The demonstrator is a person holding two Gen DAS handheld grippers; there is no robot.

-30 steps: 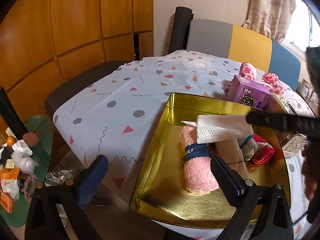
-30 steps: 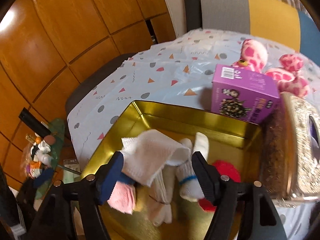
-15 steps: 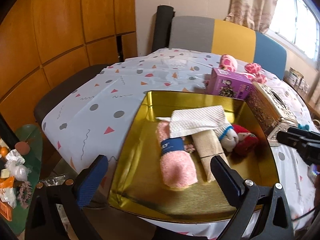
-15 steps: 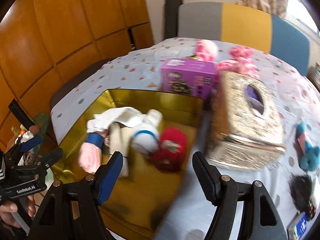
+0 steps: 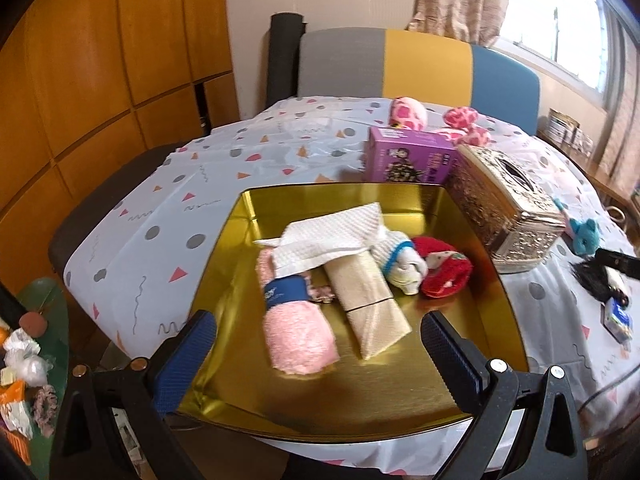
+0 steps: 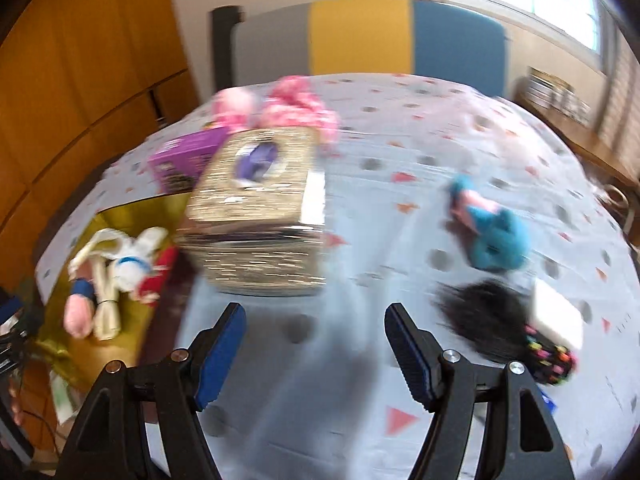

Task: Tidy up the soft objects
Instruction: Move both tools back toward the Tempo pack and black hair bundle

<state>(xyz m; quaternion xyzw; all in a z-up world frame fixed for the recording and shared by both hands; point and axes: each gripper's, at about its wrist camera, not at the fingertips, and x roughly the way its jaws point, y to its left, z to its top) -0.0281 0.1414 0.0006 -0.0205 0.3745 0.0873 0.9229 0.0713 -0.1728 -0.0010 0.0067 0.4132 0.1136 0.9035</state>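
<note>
Glossy gold metal tray (image 5: 400, 196) (mirror-like), fluffy pink towel (image 5: 298, 340).

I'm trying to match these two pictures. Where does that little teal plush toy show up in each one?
Left wrist view: the teal plush toy sits at the far right edge, just right of the ornate tissue box.
Right wrist view: it lies right of centre, blurred, on the patterned tablecloth, above a black furry item.
Shared landmark: the ornate tissue box, with the toy on its right in both.

Tray (image 5: 496, 300) on bench (image 5: 168, 216) holds rolled towel (image 5: 298, 336), folded cloth (image 5: 368, 300), socks (image 5: 400, 264). Tissue box (image 5: 504, 208) just right of tray; carton (image 5: 408, 160) behind; plush toy (image 6: 496, 240) farther right.
</note>
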